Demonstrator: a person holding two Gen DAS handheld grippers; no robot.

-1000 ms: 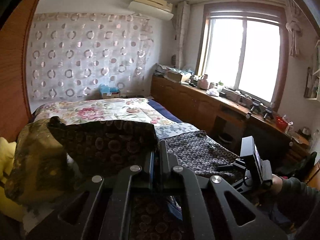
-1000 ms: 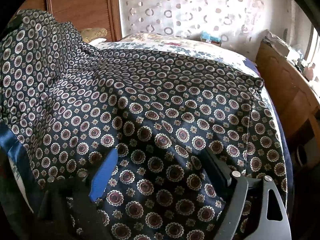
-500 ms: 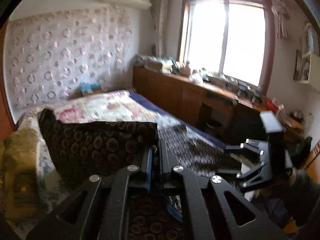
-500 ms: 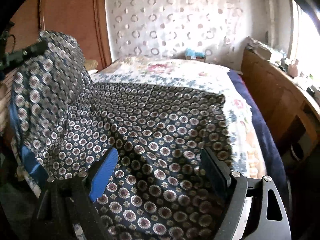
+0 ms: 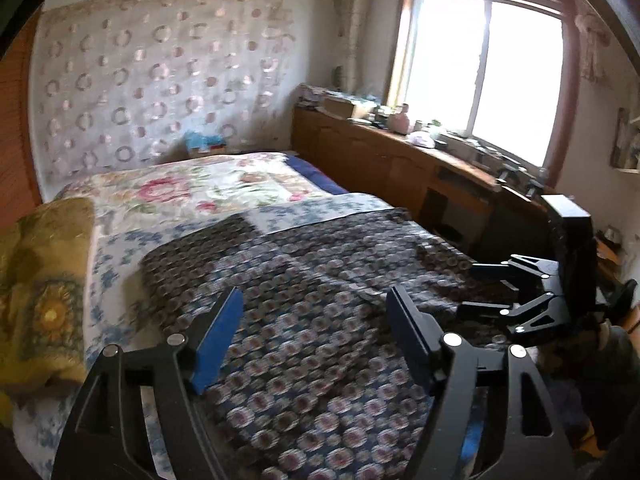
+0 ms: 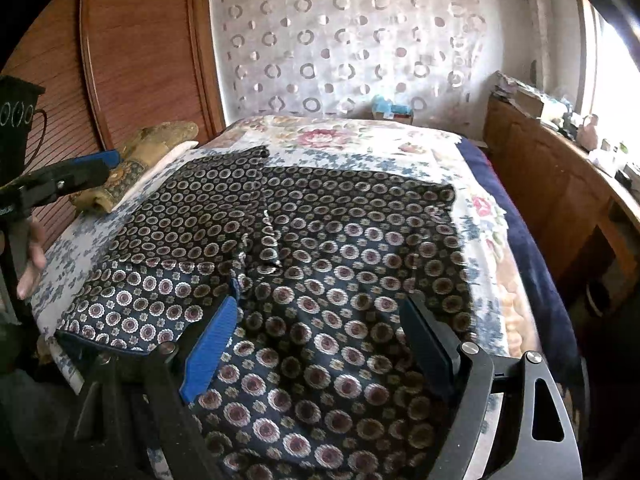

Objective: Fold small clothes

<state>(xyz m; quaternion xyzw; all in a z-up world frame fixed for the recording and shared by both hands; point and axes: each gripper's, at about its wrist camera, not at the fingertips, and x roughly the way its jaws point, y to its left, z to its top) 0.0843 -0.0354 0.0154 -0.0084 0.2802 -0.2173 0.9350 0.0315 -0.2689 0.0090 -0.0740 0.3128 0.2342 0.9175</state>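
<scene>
A dark navy garment with a circle-flower print (image 6: pixel 320 248) lies spread flat on the bed; it also shows in the left wrist view (image 5: pixel 312 288). My left gripper (image 5: pixel 316 312) is open and empty above its near left part; it shows at the left of the right wrist view (image 6: pixel 64 178). My right gripper (image 6: pixel 320 320) is open and empty over the garment's near edge; it shows at the right of the left wrist view (image 5: pixel 516 292).
The bed has a floral cover (image 6: pixel 360 140). A yellow-brown pillow (image 5: pixel 44 280) lies at the left by the wooden headboard (image 6: pixel 140 52). A wooden cabinet (image 5: pixel 400 160) with clutter runs along the right under the window (image 5: pixel 488 76).
My left gripper held a corner of the garment up, then opened and let it go. The garment now lies flat on the bed. My right gripper stayed open.
</scene>
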